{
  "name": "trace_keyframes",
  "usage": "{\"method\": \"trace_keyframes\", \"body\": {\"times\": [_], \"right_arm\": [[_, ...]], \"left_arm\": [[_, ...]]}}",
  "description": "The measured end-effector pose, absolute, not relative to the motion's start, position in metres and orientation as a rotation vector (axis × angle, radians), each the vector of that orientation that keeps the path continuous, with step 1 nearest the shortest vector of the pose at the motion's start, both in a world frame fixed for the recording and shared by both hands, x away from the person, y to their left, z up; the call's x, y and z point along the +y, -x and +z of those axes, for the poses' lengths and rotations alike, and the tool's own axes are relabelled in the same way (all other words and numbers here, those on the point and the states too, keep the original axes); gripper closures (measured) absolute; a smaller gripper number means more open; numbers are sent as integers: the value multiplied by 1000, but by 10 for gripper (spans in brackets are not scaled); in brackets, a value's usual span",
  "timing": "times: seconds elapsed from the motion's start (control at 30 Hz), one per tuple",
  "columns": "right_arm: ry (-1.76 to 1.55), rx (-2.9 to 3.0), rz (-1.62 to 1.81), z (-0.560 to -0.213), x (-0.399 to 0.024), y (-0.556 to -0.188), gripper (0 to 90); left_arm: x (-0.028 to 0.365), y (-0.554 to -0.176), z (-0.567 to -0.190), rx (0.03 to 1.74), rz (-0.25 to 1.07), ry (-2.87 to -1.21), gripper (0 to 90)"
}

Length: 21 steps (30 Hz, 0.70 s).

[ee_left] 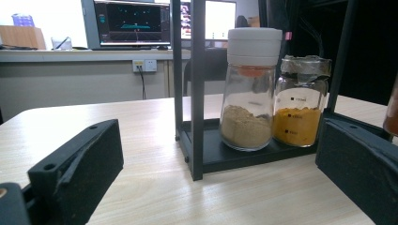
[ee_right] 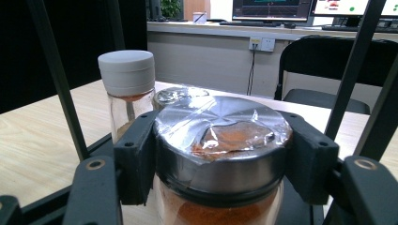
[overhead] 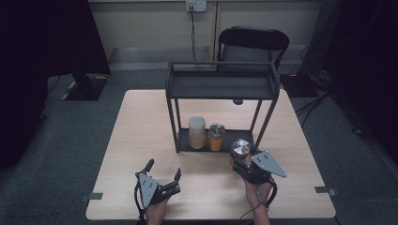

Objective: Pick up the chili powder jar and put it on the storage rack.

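A light wooden table (overhead: pixel 141 140) stands on a grey carpeted floor (overhead: pixel 70 140). Near its far middle sits a black two-level rack (overhead: pixel 223 84). On the rack's low shelf stand a white-capped jar (overhead: pixel 197 132) of tan powder and, just to its right, a jar of yellow powder (overhead: pixel 216 137) with a foil-covered top.

At the near right of the table, the right gripper (overhead: pixel 244 161) is clamped on a silver-lidded jar (overhead: pixel 241 149) of reddish-orange powder; its black jaws press on either side of the lid. This jar stands upright just in front of the rack's right end, near the shelf edge.

At the near left, the left gripper (overhead: pixel 163 169) has its jaws spread wide with nothing between them, pointing toward the rack.

Beyond the table a black chair (overhead: pixel 253 44) stands against a pale wall with a power socket (overhead: pixel 196 5) and a cable hanging from it. In the gripper views, a desk along that wall carries lit monitors (ee_left: pixel 132 21).
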State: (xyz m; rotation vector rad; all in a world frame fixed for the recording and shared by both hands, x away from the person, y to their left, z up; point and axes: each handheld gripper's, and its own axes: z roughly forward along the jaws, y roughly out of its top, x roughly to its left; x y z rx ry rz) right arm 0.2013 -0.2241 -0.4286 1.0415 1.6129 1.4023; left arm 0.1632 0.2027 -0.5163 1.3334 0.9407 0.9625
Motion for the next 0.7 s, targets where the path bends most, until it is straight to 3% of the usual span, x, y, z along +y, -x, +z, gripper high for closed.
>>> {"method": "trace_keyframes", "body": {"times": [0.7], "right_arm": [[-1047,1610,1386,-420,-219,-216,351]], "left_arm": [[203,-163,-516,941,962,-1333,7]]}}
